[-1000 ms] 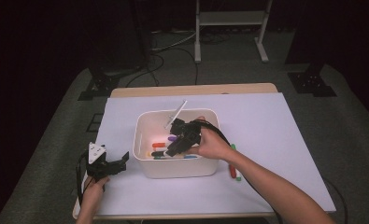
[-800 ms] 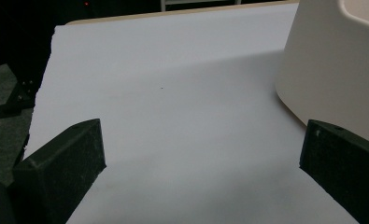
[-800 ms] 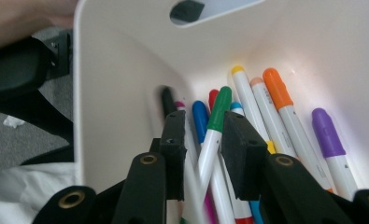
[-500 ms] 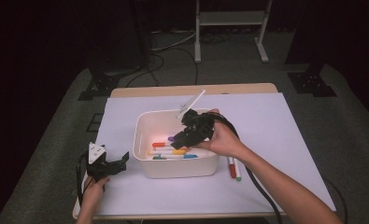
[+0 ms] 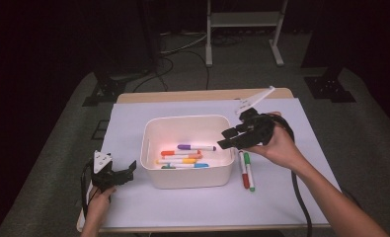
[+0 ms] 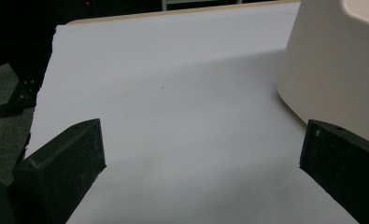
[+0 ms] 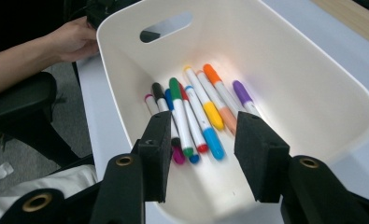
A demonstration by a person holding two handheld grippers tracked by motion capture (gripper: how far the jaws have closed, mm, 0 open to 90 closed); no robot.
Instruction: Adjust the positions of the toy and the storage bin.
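Above the white bin [image 5: 187, 173] of unlabelled markers [image 7: 201, 116], both tools [image 7: 203, 158] gape, holding nothing.

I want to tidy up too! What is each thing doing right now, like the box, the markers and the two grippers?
White bin: upright, open-topped, holding markers.
Markers in the bin: lying flat, capped.
Red marker and green marker: lying on the paper beside the bin.
Right gripper: open, empty, above the bin's right rim.
Left gripper: open, empty, left of the bin.

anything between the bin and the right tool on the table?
Two markers, one red and one green, lie on the white sheet beside the bin, below the right tool, in the high view.
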